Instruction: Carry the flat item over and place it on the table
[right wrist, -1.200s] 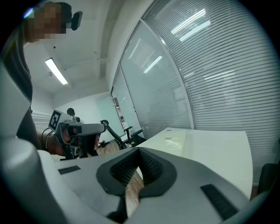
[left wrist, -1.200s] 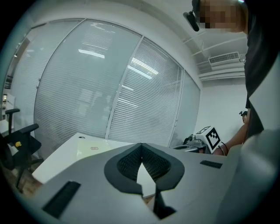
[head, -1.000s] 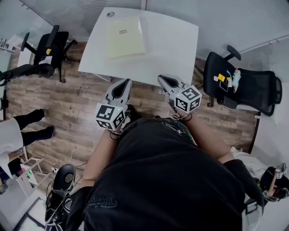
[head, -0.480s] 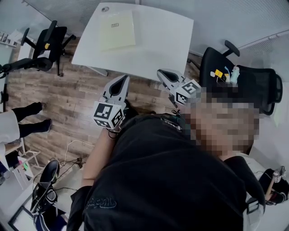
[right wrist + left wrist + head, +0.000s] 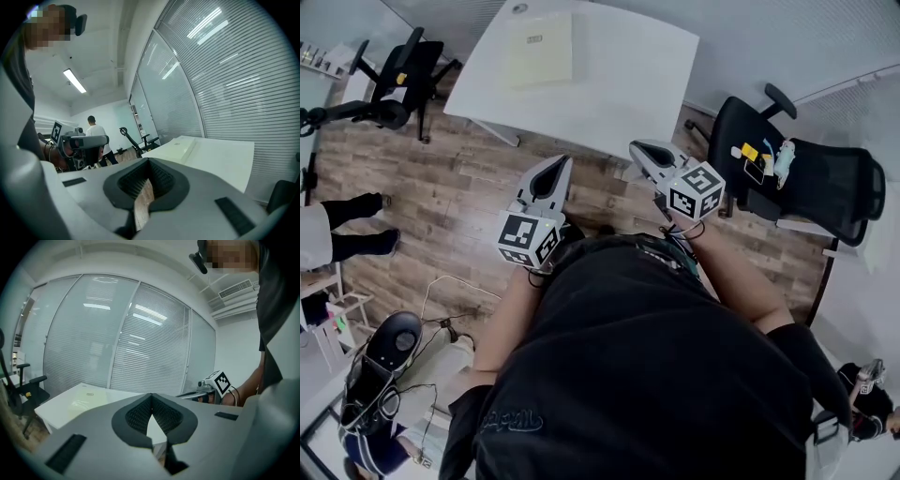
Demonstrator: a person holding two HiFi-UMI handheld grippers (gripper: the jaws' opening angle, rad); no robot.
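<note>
Over at twelve o'clock from where the person stands, the white desk [image 5: 628, 84] carries the flat item [image 5: 539, 49]. It is a pale yellow sheet or thin board lying flush on the far left part of the desk, toward eleven o'clock, well apart from both grippers. The left gripper [image 5: 560, 165] and the right gripper [image 5: 637, 148] are held out side by side over the wooden floor [image 5: 450, 206], short of the desk's near edge, both noses aimed at it. The left one's fingers [image 5: 138, 416] are pressed together with nothing between them, and the right one's fingers [image 5: 133, 180] are likewise pressed together and empty. One black office chair [image 5: 806, 178] sits at two o'clock, near the desk's right corner. I judge the flat item is already down on a desk with neither gripper holding it, though I cannot tell whether that is its final spot. If it has to be lifted, the way to do it well is to square up to the desk and spread both pairs of fingers before reaching it. Then take it by two opposite edges, keep it level, and steer clear of that chair.
</note>
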